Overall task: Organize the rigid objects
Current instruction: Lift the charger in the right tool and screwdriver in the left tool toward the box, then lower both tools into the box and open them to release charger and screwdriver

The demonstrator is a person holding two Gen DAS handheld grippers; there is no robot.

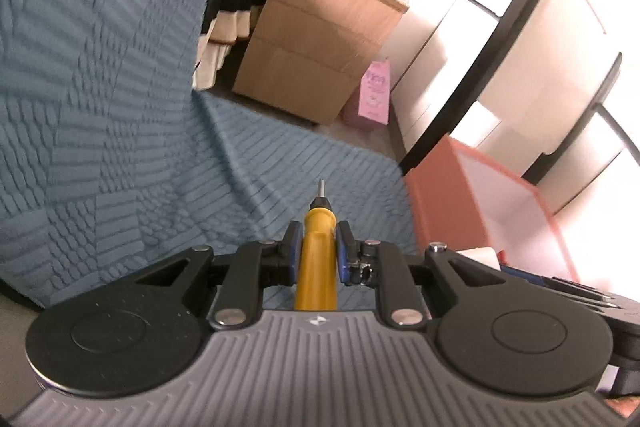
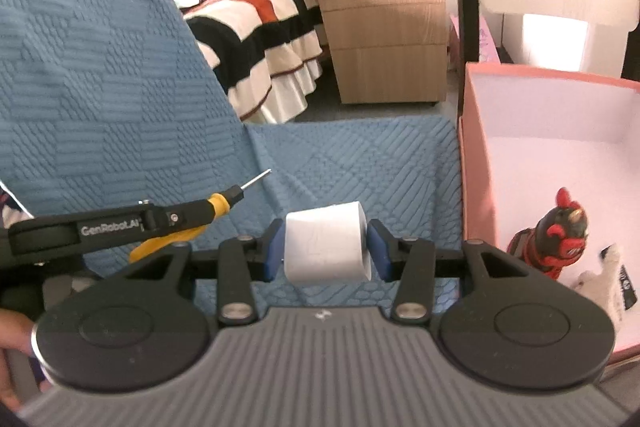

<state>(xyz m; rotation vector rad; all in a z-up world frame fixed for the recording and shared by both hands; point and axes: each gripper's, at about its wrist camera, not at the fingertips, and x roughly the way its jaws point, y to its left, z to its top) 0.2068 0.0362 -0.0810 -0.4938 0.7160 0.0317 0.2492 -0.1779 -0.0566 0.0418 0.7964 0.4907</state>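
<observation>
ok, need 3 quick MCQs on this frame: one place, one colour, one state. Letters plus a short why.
1. Where is the red-and-black figurine?
A. in the pink box
B. on the blue cover
C. on the wooden cabinet

2. What colour is the screwdriver handle?
A. green
B. yellow
C. white

3. What is the right claw doing?
A. standing open, nothing in it
B. shut on a white roll
C. shut on the screwdriver

Key: A, the figurine stands inside the pink box; B, the screwdriver in the left claw is yellow; B, the right claw pads press the white roll.

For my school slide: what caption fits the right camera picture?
Right gripper holds a white block beside the pink box.
</observation>
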